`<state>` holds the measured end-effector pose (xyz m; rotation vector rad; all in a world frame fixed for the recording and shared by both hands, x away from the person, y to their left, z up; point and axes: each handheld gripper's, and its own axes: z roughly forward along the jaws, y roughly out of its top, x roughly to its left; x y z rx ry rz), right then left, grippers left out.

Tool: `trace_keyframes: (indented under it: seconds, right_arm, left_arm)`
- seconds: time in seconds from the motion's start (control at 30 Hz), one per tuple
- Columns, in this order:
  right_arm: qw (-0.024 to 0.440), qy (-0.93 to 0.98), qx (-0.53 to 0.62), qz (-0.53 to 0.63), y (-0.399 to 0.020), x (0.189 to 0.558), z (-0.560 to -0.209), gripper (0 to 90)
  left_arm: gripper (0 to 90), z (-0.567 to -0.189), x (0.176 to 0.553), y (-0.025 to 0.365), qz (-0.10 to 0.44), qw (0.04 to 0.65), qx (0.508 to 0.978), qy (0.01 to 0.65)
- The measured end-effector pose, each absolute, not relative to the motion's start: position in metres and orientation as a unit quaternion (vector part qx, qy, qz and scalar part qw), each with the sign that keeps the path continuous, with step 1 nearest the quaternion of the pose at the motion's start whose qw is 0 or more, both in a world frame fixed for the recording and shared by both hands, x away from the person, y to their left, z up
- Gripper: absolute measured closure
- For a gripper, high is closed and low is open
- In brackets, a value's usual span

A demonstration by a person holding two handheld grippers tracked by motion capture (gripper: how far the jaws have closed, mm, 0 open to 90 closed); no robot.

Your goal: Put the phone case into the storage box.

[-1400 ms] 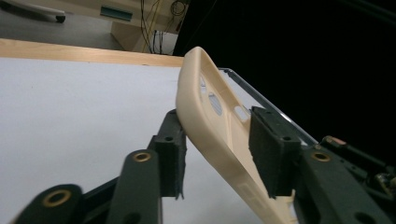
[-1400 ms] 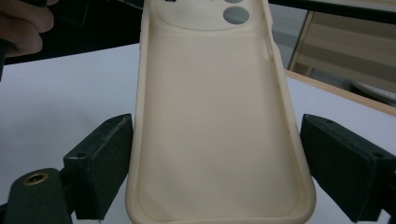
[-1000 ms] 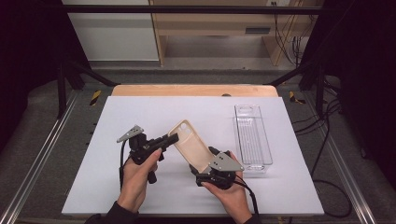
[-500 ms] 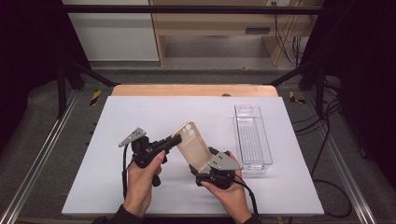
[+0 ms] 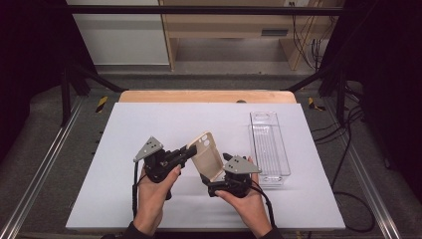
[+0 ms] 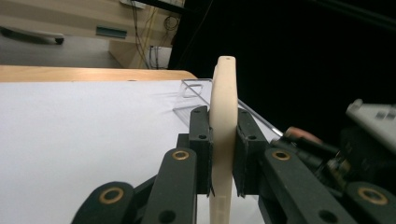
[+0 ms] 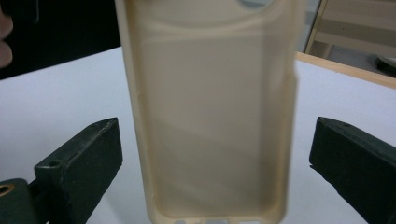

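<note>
phone case: long axis tilted up, away from right tongs | left tongs: clamp its edge | right tongs: open astride it | lower end hidden behind right tongs

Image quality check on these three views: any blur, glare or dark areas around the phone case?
High view: even light, soft shadows under the hands, room edges black. Left gripper view: phone case edge-on and fairly sharp between the left tongs, right half black. Right gripper view: case too close, soft and slightly hazy; no harsh glare on the clear tray.
</note>
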<state>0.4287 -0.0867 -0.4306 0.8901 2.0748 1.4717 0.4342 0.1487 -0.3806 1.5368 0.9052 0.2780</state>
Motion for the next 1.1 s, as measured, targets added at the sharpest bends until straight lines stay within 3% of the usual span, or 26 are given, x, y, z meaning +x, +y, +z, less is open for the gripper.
trace_keyframes:
  seconds: [0.27,1.1]
  right_arm:
    - [0.217,0.759,0.318,0.526,-0.087,0.436,-0.406,3.1]
    - [0.210,0.768,0.326,0.510,-0.069,0.451,-0.397,3.6]
  left_arm:
    - [79.7,-0.379,0.434,0.145,0.128,0.615,0.673,0.390]
    - [79.7,-0.380,0.432,0.135,0.115,0.616,0.677,0.386]
